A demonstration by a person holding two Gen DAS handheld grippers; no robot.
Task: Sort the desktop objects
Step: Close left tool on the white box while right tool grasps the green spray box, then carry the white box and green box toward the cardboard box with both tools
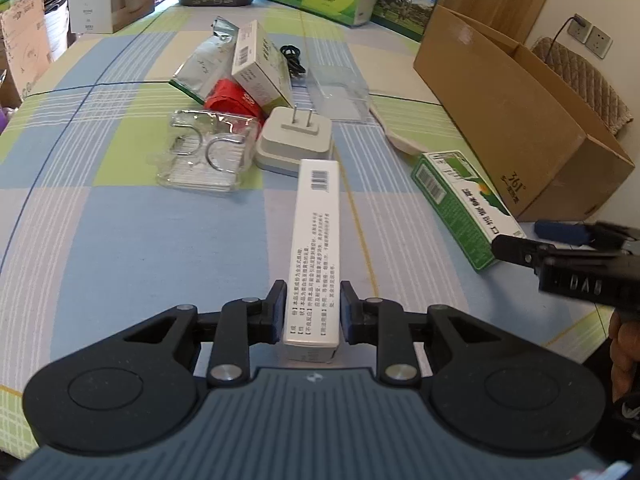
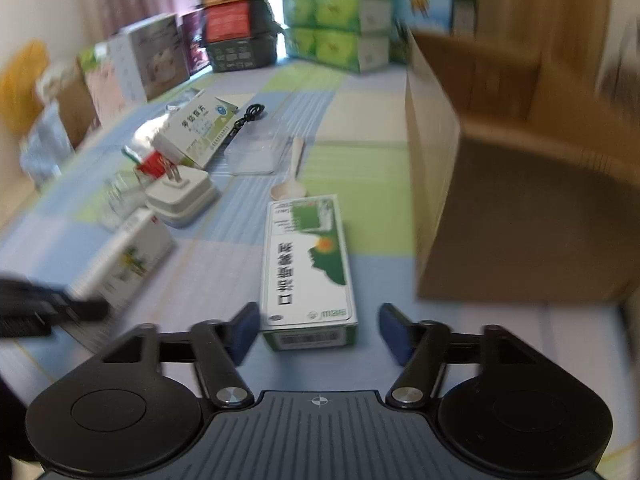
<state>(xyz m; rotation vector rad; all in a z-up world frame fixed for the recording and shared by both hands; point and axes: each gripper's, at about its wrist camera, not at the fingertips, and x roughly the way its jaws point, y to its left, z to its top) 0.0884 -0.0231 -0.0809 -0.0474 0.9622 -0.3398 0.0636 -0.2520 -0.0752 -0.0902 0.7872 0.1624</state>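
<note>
Left tongs (image 1: 313, 314) pinching long white carton (image 1: 316, 240) with barcode and small Chinese print, lying on checked bench (image 1: 120, 240), right tongs (image 2: 318, 330) spread either side of green-and-white carton (image 2: 308, 268) with Chinese lettering, beside cardboard box (image 1: 520, 128) marked "361°", white plug adapter (image 1: 294, 140) behind.
</note>
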